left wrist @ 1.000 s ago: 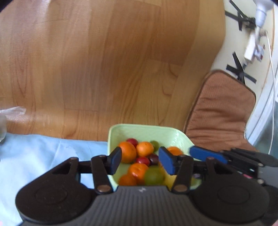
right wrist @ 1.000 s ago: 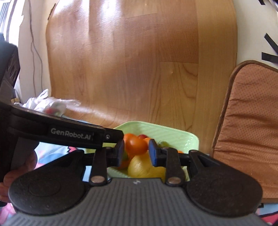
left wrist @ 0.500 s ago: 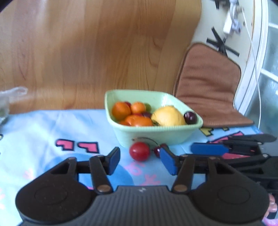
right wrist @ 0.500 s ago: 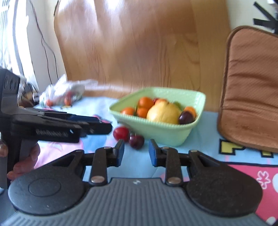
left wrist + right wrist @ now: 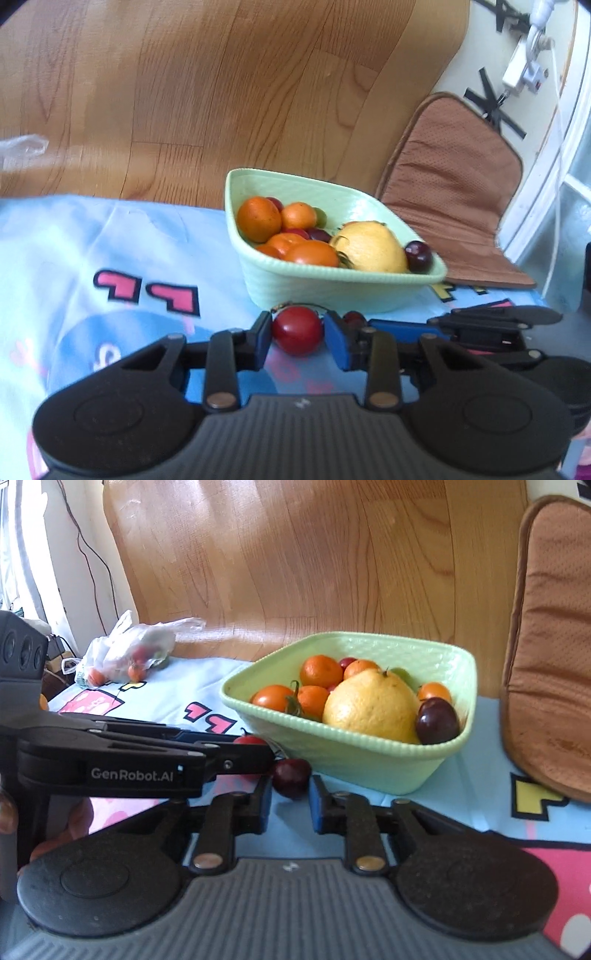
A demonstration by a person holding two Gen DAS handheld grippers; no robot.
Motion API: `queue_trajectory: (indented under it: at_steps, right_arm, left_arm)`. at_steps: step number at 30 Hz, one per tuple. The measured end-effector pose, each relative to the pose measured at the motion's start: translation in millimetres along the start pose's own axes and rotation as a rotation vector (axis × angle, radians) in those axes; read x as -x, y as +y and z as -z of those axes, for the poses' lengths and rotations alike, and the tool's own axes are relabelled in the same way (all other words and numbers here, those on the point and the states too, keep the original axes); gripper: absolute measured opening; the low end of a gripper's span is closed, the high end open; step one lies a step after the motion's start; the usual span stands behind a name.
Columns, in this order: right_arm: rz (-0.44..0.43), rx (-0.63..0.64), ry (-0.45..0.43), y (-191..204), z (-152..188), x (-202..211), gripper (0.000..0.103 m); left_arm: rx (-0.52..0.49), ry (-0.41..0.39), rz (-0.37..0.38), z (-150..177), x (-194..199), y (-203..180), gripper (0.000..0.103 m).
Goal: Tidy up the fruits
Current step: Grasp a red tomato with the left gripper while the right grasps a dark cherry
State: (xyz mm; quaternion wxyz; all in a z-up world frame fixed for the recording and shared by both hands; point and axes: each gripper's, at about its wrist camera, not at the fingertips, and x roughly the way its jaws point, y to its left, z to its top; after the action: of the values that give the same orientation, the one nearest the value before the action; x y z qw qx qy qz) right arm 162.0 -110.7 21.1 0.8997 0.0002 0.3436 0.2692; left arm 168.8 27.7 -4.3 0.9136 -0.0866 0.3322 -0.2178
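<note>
A pale green bowl [image 5: 332, 284] [image 5: 369, 764] on the blue cloth holds several oranges, a yellow citrus [image 5: 371, 709], tomatoes and a dark plum [image 5: 437, 720]. A red cherry [image 5: 297, 329] lies on the cloth in front of the bowl, between the jaws of my left gripper [image 5: 297, 338], which is open around it. A dark cherry [image 5: 291, 772] [image 5: 352, 317] lies beside it, just ahead of my open right gripper [image 5: 290, 805]. The left gripper crosses the right wrist view, hiding most of the red cherry [image 5: 249, 740].
A brown cushion [image 5: 454, 192] [image 5: 550, 664] leans against the wall right of the bowl. A plastic bag with more fruit [image 5: 129, 657] lies at the far left. A wood-pattern panel [image 5: 221, 92] stands behind the table.
Both grippers came forward and down to the cloth. The red cherry now sits between the left jaws, and the dark cherry is just ahead of the right jaws.
</note>
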Motion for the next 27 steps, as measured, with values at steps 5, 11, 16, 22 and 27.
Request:
queue_trajectory:
  at_steps: [5, 11, 16, 22, 27]
  right_arm:
    - [-0.015, 0.013, -0.038, 10, 13, 33, 0.024]
    - [-0.042, 0.032, -0.039, 28, 47, 75, 0.024]
    - [-0.051, 0.017, -0.017, 42, 73, 96, 0.024]
    - [-0.032, 0.032, -0.003, 54, 89, 104, 0.025]
    - [-0.004, 0.069, -0.009, 60, 91, 105, 0.028]
  left_arm:
    - [-0.042, -0.001, 0.012, 27, 36, -13, 0.031]
    - [-0.046, -0.004, 0.029, 62, 83, -26, 0.031]
    - [-0.057, 0.002, 0.010, 83, 102, -38, 0.031]
    - [-0.131, 0.014, -0.019, 100, 107, -56, 0.032]
    - [-0.133, 0.004, -0.051, 103, 112, -59, 0.045]
